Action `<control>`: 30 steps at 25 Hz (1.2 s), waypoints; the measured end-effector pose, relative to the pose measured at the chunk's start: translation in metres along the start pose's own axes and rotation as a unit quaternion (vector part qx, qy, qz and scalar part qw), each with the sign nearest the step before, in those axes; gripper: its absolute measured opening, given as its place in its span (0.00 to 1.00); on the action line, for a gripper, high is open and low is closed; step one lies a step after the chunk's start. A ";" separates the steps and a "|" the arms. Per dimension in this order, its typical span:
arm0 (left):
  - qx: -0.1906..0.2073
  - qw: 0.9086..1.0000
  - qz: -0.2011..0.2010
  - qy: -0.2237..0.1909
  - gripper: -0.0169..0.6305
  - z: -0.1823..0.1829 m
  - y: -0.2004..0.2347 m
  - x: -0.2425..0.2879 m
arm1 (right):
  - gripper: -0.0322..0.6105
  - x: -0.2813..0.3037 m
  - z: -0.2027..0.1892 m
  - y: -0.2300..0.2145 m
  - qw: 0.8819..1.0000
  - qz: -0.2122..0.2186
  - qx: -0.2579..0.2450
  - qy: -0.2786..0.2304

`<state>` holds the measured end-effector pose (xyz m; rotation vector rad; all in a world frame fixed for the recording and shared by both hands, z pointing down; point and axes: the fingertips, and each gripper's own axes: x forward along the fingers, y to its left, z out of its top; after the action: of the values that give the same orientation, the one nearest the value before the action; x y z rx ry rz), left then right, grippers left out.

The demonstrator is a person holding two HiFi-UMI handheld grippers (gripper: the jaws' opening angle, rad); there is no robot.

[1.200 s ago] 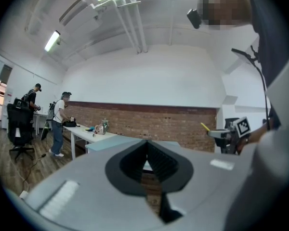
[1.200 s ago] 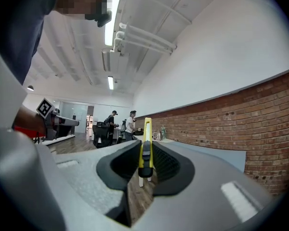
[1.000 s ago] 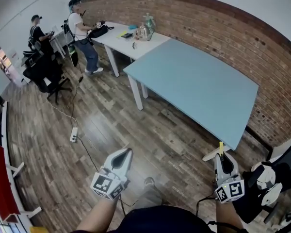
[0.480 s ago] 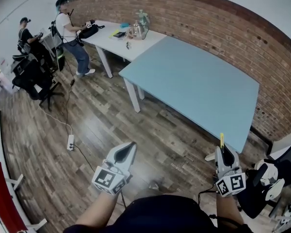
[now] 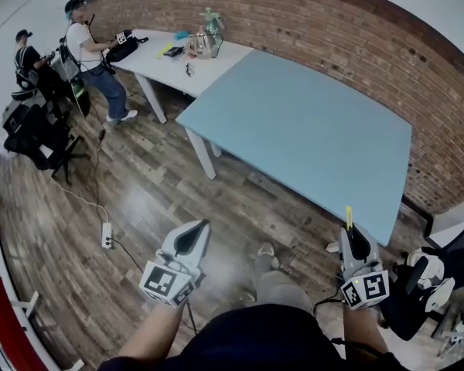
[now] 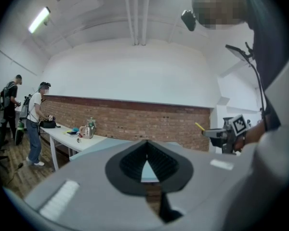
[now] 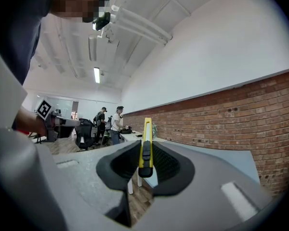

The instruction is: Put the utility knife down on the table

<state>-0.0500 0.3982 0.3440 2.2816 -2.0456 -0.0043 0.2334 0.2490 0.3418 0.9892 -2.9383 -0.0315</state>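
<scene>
Office room: red brick wall (image 5: 332,45), dark wood-plank floor (image 5: 139,199), a big light-blue rectangular table (image 5: 309,130) butted against a white table (image 5: 158,62) that carries a metal kettle (image 5: 205,46) and small clutter. Two standing people (image 5: 83,45) are at the far end of the white table, with a black office chair (image 5: 32,130) near them. A white power strip (image 5: 107,235) lies on the floor.

The right gripper (image 5: 349,232) is clamped on the yellow-and-black utility knife (image 7: 145,148). The knife sits upright between the pads, its yellow tip sticking out past the jaws. It is held in the air over the floor, near the blue table's near corner and not on the table.

The left gripper (image 5: 196,230) has its jaws closed tip to tip with nothing between them. It is held over the floor, well apart from the right one.
</scene>
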 end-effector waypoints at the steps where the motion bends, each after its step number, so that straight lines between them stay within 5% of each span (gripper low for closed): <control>1: -0.002 1.000 0.003 0.002 0.03 -0.002 0.005 0.006 | 0.16 0.008 -0.003 -0.003 1.000 0.001 0.001 0.002; 25: 0.034 0.999 0.023 0.021 0.03 0.047 0.104 0.198 | 0.16 0.211 -0.013 -0.113 0.999 0.040 0.022 -0.003; 30: 0.013 0.999 0.027 0.013 0.03 0.044 0.119 0.220 | 0.16 0.243 -0.006 -0.125 0.999 0.044 0.012 -0.012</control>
<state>-0.1458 0.1647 0.3180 2.2272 -2.1067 0.0543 0.1154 0.0023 0.3514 0.8677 -3.0082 -0.0042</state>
